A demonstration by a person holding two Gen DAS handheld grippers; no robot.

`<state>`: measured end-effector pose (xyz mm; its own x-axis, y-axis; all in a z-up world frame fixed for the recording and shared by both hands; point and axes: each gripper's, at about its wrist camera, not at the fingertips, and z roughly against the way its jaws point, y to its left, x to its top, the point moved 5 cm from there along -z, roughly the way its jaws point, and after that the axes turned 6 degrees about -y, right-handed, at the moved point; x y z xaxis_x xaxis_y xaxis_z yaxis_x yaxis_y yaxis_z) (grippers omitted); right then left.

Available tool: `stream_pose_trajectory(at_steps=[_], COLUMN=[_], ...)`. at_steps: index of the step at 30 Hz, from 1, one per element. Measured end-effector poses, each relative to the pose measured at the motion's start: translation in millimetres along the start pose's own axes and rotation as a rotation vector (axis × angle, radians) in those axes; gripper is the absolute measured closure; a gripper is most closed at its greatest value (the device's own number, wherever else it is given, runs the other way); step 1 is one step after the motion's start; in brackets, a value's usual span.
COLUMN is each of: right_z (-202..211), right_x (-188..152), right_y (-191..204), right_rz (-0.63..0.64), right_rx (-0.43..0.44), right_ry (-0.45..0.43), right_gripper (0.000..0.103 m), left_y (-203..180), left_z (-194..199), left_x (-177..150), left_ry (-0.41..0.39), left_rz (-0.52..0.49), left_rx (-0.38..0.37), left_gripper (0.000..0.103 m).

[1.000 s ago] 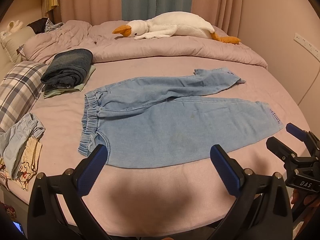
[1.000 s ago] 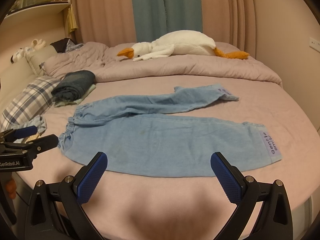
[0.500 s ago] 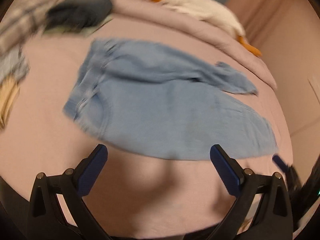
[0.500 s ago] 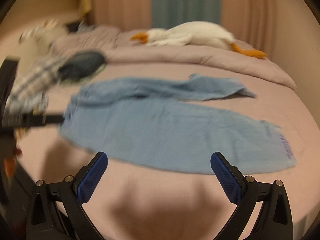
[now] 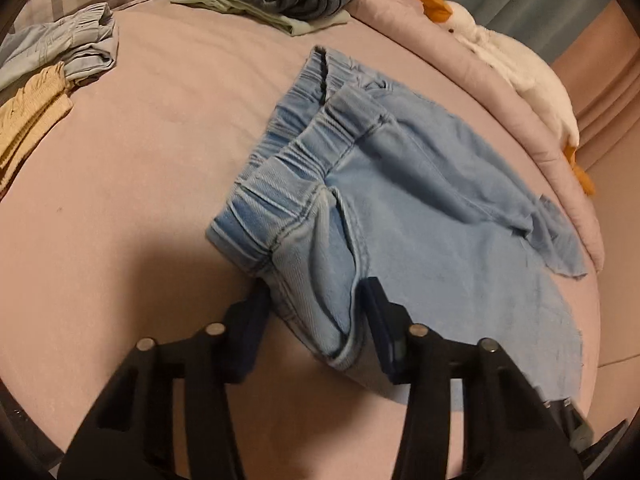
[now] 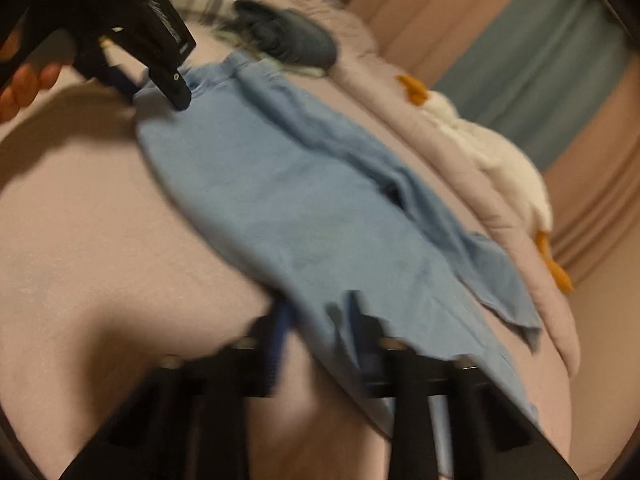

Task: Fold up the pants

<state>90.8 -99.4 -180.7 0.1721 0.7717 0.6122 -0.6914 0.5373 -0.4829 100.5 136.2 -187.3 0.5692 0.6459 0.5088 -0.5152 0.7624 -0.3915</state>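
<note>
While the left gripper [image 5: 316,316] is closing on the near waistband corner of the pants [image 5: 400,208], which lie across the middle of the bed [image 5: 160,152], denim bulges between its pads — the risk is pinching one layer only, so the corner peels apart when lifted. In the blurred right view, the right gripper [image 6: 320,320] is closing on the near hem edge of the pants [image 6: 304,200] — a shallow bite there could slip and skew the fold.
</note>
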Motion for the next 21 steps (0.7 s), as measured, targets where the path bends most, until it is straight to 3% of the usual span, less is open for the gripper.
stream_pose_trajectory(at_steps=[3, 5, 8, 11, 13, 14, 15, 17, 19, 21], right_z=[6, 14, 28, 14, 14, 15, 19, 38, 47, 37], right_x=[-2, -1, 8, 7, 9, 13, 19, 28, 30, 24], right_y=[0, -4, 16, 42, 42, 38, 29, 5, -19, -46], right_rz=[0.044, 0.041, 0.045, 0.061, 0.061, 0.032, -0.026, -0.164, -0.255, -0.333], right_rx=[-0.003, 0.002, -0.012, 0.021, 0.023, 0.039, 0.085, 0.163, 0.169, 0.128], right_ry=[-0.013, -0.018, -0.042, -0.022, -0.014, -0.006, -0.002, -0.037, -0.063, -0.032], right_gripper=[0.096, 0.098, 0.098, 0.098, 0.095, 0.095, 0.091, 0.087, 0.084, 0.084], left_y=[0, 8, 20, 31, 27, 23, 18, 6, -8, -29], left_z=[7, 18, 35, 22, 28, 34, 43, 62, 72, 65], left_x=[0, -4, -9, -20, -19, -18, -16, -10, -6, -6], left_ry=[-0.01, -0.054, -0.104, -0.045, -0.058, -0.069, -0.087, -0.174, -0.236, -0.231], left_rz=[-0.026, -0.065, -0.119, -0.149, -0.194, -0.238, -0.287, -0.362, -0.41, -0.469], left_rx=[-0.031, -0.005, 0.02, 0.066, 0.076, 0.095, 0.126, 0.144, 0.13, 0.067], left_gripper=[0.08, 0.087, 0.086, 0.084, 0.081, 0.075, 0.062, 0.05, 0.048, 0.044])
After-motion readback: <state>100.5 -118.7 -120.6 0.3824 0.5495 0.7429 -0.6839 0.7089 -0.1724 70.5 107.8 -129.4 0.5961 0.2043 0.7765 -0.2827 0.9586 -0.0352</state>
